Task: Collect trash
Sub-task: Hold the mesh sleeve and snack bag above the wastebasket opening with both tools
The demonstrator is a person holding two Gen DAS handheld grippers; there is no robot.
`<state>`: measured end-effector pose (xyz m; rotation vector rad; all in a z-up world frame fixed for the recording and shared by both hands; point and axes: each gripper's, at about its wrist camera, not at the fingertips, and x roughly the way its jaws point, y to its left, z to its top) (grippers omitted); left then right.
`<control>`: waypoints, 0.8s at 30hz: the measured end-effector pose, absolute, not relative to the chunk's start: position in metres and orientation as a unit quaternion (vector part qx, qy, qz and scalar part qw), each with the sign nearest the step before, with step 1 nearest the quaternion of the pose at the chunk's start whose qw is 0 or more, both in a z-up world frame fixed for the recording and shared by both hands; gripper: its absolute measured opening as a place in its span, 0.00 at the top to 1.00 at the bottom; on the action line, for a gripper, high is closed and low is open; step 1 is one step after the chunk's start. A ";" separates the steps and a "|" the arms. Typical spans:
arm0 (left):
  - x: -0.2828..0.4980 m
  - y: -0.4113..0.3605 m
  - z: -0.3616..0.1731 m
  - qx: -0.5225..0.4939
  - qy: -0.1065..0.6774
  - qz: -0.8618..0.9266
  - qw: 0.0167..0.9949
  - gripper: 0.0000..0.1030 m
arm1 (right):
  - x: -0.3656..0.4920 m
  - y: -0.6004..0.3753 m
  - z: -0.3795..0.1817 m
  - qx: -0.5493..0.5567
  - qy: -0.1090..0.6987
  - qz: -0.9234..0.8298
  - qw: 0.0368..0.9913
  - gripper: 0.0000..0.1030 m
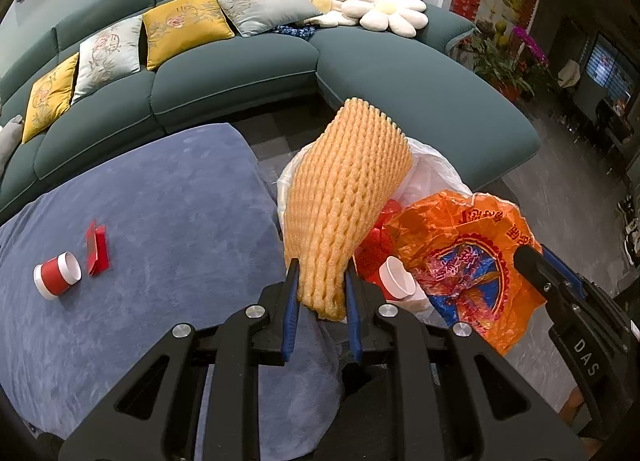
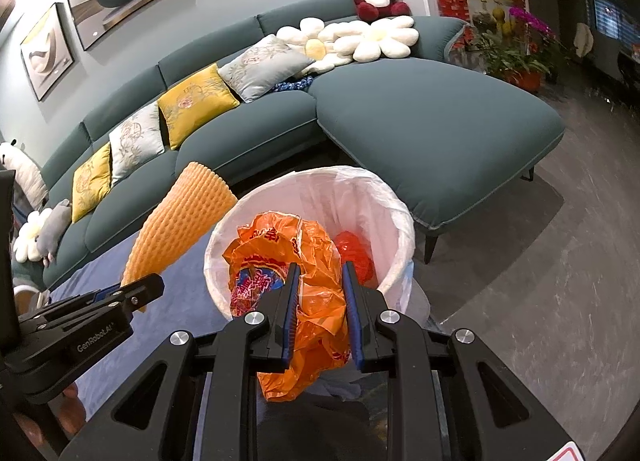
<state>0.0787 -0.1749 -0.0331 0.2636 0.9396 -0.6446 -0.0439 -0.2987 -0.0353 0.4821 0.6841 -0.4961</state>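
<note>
Beside the blue-cloth table (image 1: 140,221), a round white-lined trash bin (image 2: 394,217) sits below the right claw (image 2: 320,281) pinching a crumpled orange plastic bag (image 2: 320,301); the left claw (image 1: 322,281) pinches a yellow foam net sleeve (image 1: 344,197); a red paper cup (image 1: 58,273) lies on the table

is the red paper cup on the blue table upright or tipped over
Tipped over: the red paper cup lies on its side on the blue table, open mouth sideways.

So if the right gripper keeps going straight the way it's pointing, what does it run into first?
Most likely the trash bin: the right gripper, shut on the orange plastic bag, points down into its white-lined mouth. Depth is unclear, so the near rim may come first.
</note>
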 end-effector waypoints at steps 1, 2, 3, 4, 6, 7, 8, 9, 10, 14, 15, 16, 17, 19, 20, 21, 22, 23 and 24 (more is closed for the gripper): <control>0.078 -0.177 -0.034 0.125 0.445 -0.305 0.833 0.81 | -0.045 -0.300 -0.036 0.232 0.329 -0.239 0.884 0.80; 0.078 -0.179 -0.035 0.126 0.446 -0.305 0.832 0.81 | -0.046 -0.301 -0.037 0.232 0.329 -0.240 0.883 0.80; 0.078 -0.182 -0.035 0.126 0.447 -0.306 0.831 0.81 | -0.047 -0.301 -0.038 0.233 0.329 -0.241 0.883 0.80; 0.078 -0.184 -0.036 0.127 0.448 -0.307 0.830 0.81 | -0.048 -0.303 -0.038 0.234 0.329 -0.242 0.882 0.80; 0.077 -0.187 -0.037 0.127 0.449 -0.309 0.829 0.81 | -0.050 -0.305 -0.039 0.235 0.329 -0.245 0.881 0.80; 0.077 -0.190 -0.037 0.128 0.449 -0.310 0.828 0.81 | -0.051 -0.307 -0.039 0.235 0.329 -0.246 0.881 0.80; 0.076 -0.193 -0.038 0.130 0.448 -0.312 0.828 0.81 | -0.052 -0.309 -0.040 0.236 0.329 -0.247 0.880 0.80; 0.076 -0.194 -0.038 0.131 0.448 -0.313 0.827 0.81 | -0.053 -0.311 -0.040 0.237 0.329 -0.249 0.880 0.80; 0.076 -0.197 -0.038 0.133 0.447 -0.315 0.827 0.81 | -0.054 -0.312 -0.040 0.238 0.329 -0.251 0.879 0.80; 0.077 -0.205 -0.040 0.135 0.450 -0.320 0.823 0.81 | -0.056 -0.319 -0.040 0.242 0.327 -0.258 0.876 0.80; 0.077 -0.207 -0.041 0.136 0.450 -0.320 0.823 0.81 | -0.057 -0.321 -0.041 0.242 0.327 -0.259 0.876 0.80; 0.078 -0.209 -0.042 0.135 0.451 -0.322 0.821 0.81 | -0.057 -0.322 -0.041 0.243 0.327 -0.260 0.875 0.80; 0.079 -0.210 -0.043 0.135 0.451 -0.324 0.821 0.80 | -0.058 -0.324 -0.041 0.244 0.327 -0.262 0.875 0.80; 0.081 -0.213 -0.045 0.137 0.451 -0.325 0.820 0.80 | -0.059 -0.327 -0.043 0.247 0.328 -0.265 0.873 0.80; 0.083 -0.214 -0.046 0.138 0.452 -0.325 0.819 0.80 | -0.059 -0.329 -0.044 0.247 0.328 -0.265 0.872 0.80; 0.084 -0.215 -0.047 0.139 0.453 -0.325 0.819 0.80 | -0.059 -0.330 -0.045 0.248 0.329 -0.266 0.872 0.80; 0.086 -0.218 -0.048 0.138 0.455 -0.325 0.818 0.80 | -0.059 -0.331 -0.046 0.249 0.329 -0.267 0.871 0.80; 0.087 -0.219 -0.049 0.136 0.456 -0.325 0.817 0.79 | -0.059 -0.333 -0.047 0.250 0.330 -0.269 0.870 0.80; 0.088 -0.221 -0.049 0.135 0.457 -0.325 0.817 0.79 | -0.058 -0.333 -0.047 0.251 0.330 -0.269 0.869 0.80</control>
